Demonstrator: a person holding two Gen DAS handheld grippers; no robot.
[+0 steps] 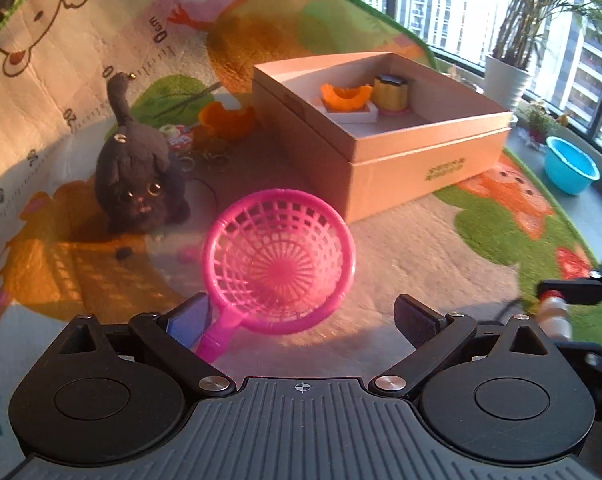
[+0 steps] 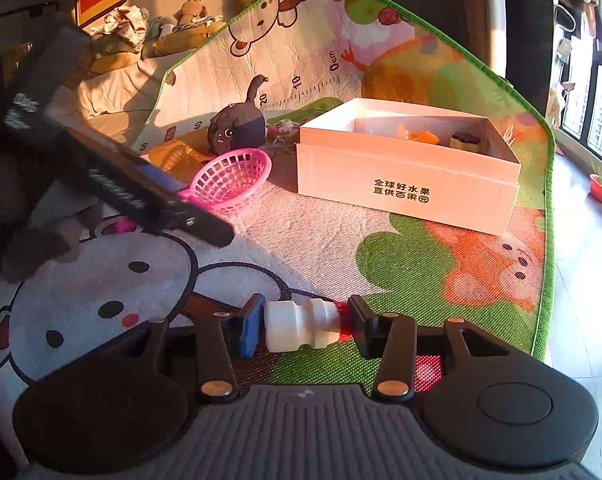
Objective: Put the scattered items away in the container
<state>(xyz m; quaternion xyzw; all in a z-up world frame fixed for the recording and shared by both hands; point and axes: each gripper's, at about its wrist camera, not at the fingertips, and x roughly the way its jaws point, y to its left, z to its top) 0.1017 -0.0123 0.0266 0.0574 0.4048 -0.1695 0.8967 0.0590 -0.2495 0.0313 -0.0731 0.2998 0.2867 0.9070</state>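
Observation:
A pink mesh strainer (image 1: 279, 258) lies tilted on the play mat between the fingers of my left gripper (image 1: 303, 320). Its handle rests against the left fingertip (image 1: 189, 322); the jaws stand wide and do not clamp it. My right gripper (image 2: 305, 322) is shut on a small white bottle (image 2: 297, 330) with a red cap, held lengthwise just above the mat. The open cardboard box (image 1: 421, 160) (image 2: 405, 184) holds an orange piece and a yellow pot. A black plush cat (image 1: 141, 176), an orange piece (image 1: 225, 118) and key rings (image 1: 213, 158) lie left of the box.
A small dark bit (image 1: 123, 254) and a pink bit (image 1: 187, 255) lie on the mat near the cat. Beyond the mat's green edge stand a blue basin (image 1: 571, 166), a white plant pot (image 1: 505, 80) and tall windows. Bedding with soft toys (image 2: 189, 20) is behind the mat.

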